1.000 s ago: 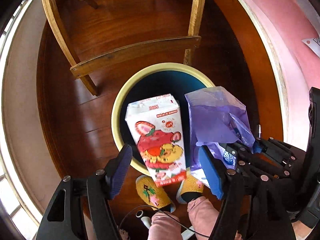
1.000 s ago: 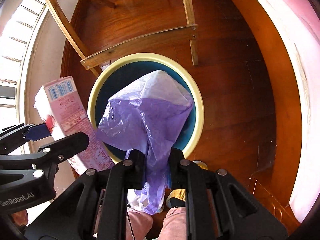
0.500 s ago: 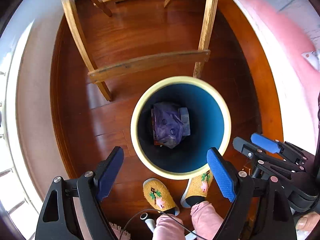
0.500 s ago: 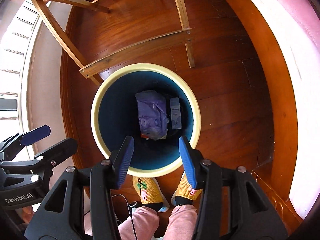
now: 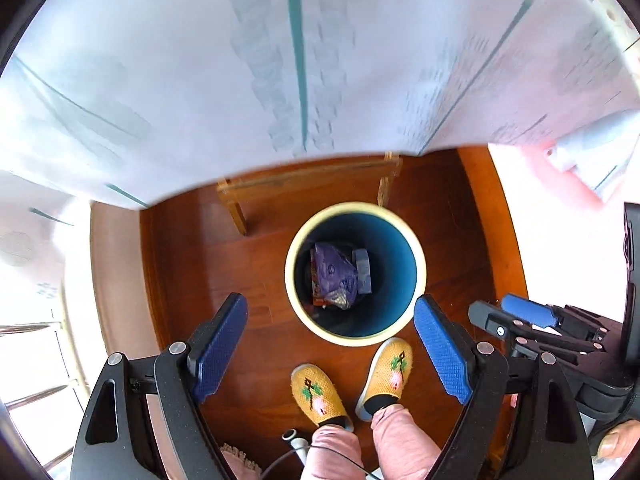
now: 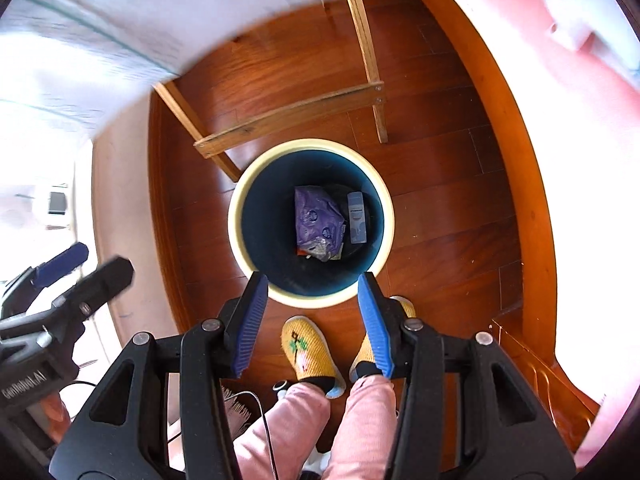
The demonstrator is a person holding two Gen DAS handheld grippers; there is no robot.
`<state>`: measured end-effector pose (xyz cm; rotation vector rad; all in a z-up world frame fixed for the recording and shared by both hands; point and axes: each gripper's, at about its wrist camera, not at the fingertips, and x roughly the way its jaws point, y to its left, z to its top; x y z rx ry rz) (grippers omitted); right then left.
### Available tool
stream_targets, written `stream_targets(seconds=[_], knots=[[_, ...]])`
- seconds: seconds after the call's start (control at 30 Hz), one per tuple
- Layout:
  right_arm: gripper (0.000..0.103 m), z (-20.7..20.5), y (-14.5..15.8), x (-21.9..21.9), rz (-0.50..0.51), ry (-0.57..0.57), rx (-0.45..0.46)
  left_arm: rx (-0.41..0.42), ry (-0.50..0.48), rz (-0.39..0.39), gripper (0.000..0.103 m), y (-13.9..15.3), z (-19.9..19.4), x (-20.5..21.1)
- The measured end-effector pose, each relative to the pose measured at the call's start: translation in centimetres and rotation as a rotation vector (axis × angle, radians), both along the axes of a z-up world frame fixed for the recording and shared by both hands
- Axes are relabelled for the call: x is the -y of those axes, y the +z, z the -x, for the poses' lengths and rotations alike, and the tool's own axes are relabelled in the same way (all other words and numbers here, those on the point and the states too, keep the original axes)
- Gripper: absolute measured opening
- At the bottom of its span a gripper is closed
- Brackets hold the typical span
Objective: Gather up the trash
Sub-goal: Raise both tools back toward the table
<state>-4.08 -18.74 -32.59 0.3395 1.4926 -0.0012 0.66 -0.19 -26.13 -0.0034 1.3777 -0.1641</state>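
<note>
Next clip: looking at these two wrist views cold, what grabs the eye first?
The round bin with its cream rim and blue inside stands on the wooden floor, a purple bag and a small box at its bottom. Just below it are two yellow slippers. Both the left gripper and the right gripper are open and empty above.

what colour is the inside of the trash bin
Dark teal-blue inside the trash bin, with a pale cream rim; it shows best in the right wrist view.

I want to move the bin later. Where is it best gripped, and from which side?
Grip the bin by its cream rim, coming straight down from above, one finger inside the wall and one outside. The mouth is open upward, and the round body looks too wide to span.
</note>
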Motion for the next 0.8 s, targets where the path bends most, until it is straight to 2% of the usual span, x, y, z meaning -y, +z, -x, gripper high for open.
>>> stream_targets(seconds=[0.23,0.5,0.8], knots=[[0.044,1.9,9.1,-0.6,-0.026,0.008,0.054,0.083,0.003,0.038,0.086,10.2,1.2,-1.9],[0.044,2.7,19.4,-0.6,-0.032,-0.004,0.166,0.202,-0.033,0.06,0.086,20.8,2.1,-3.0],[0.044,0.7,28.8,-0.6,-0.003,-0.013,0.324,0.348,-0.028,0.103,0.086,30.1,0.5,-4.9]])
